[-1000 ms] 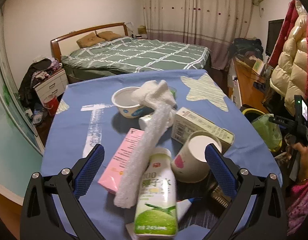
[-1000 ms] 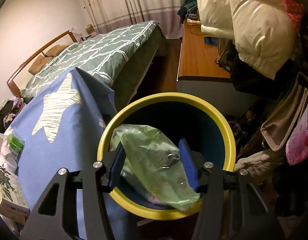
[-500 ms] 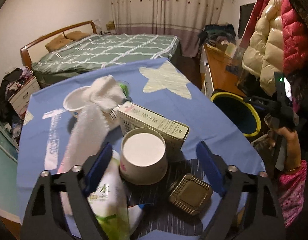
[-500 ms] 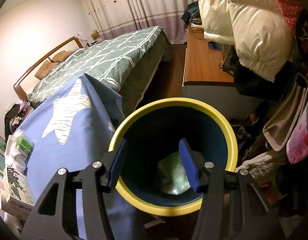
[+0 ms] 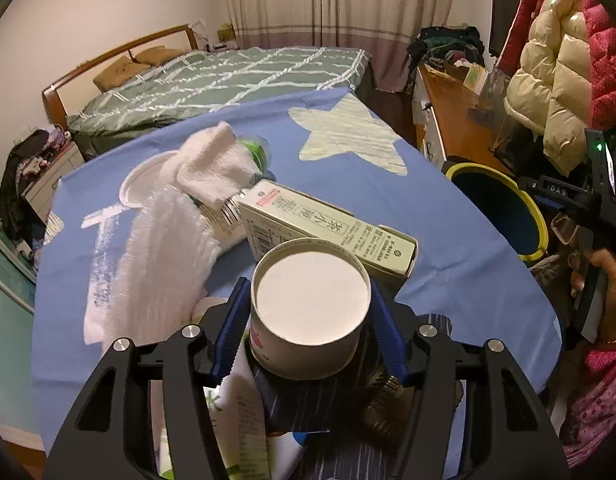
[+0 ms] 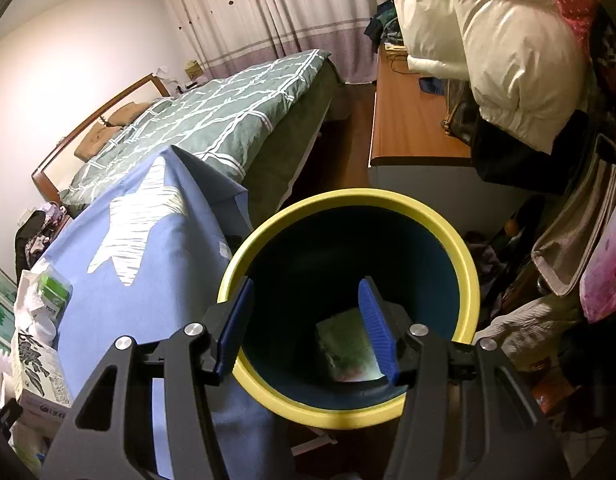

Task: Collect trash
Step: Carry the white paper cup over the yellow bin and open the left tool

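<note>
Paper cup (image 5: 311, 307) lies on its side on the blue-clothed tabletop (image 5: 448, 240), its round white end facing the left wrist camera and its long axis running straight back along the fingers of the left claw (image 5: 308, 330). The cup sits squarely between the two blue pads, which stand at either side of its wall, touching it or very nearly so; whether they are pressing enough to carry it I cannot tell, so the grip reads as closed around the cup but unproven. Just behind the cup lies a long carton (image 5: 328, 232), and a white towel (image 5: 155, 264) sprawls to the left.

Yellow-rimmed bin (image 5: 498, 210) stands off the tabletop's right edge, well apart from the cup, so the cup would have to travel rightward across the cloth to reach it. The right claw (image 6: 305, 326) is much nearer to the bin: it hangs over the bin's mouth with its pads spread apart and nothing between them, a green bag (image 6: 346, 344) lying at the bottom below. The left claw is the nearer one to the cup, and I judge the lift falls to it.
</note>
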